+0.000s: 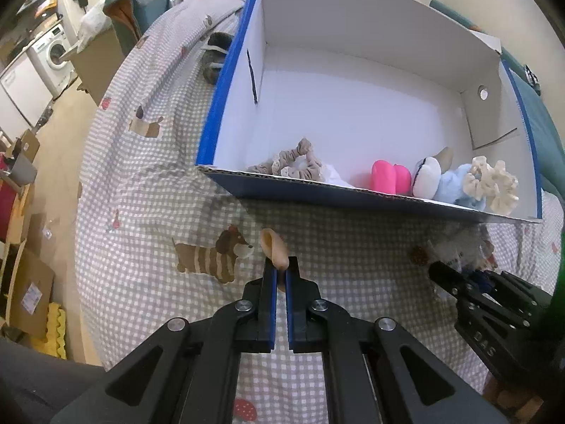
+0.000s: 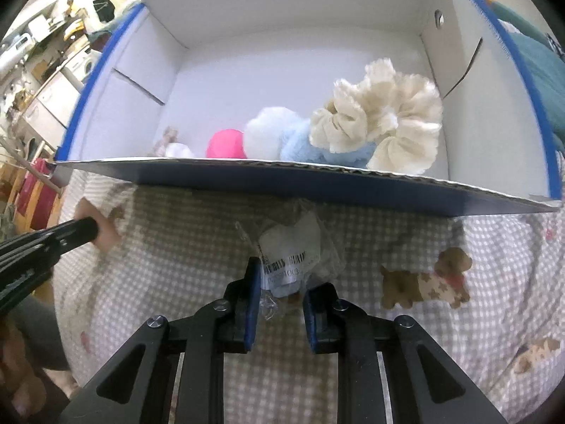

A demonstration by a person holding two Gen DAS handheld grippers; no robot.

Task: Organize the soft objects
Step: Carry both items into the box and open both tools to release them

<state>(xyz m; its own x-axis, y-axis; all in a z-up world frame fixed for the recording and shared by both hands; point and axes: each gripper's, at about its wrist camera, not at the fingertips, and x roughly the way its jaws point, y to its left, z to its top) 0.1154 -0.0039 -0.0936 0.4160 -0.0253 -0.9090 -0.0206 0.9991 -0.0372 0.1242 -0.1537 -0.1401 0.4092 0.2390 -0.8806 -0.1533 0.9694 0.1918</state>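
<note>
A blue cardboard box (image 1: 317, 190) with a white inside lies on the checked bedspread. In it are a beige scrunchie (image 1: 296, 162), a pink soft piece (image 1: 388, 176), a blue-and-white plush (image 1: 434, 176) and a cream scrunchie (image 1: 491, 183); the cream scrunchie (image 2: 385, 113) and the plush (image 2: 282, 137) also show in the right wrist view. My left gripper (image 1: 281, 268) is shut on a small tan soft piece (image 1: 274, 249), just short of the box's near wall. My right gripper (image 2: 279, 282) is shut on a clear plastic packet with a barcode label (image 2: 293, 247).
The box's near wall (image 2: 317, 183) stands between both grippers and the contents. A grey slipper (image 1: 213, 56) lies left of the box beside rumpled bedding. The floor with cardboard boxes (image 1: 28, 289) and a washing machine (image 1: 53, 49) is at the far left, past the bed's edge.
</note>
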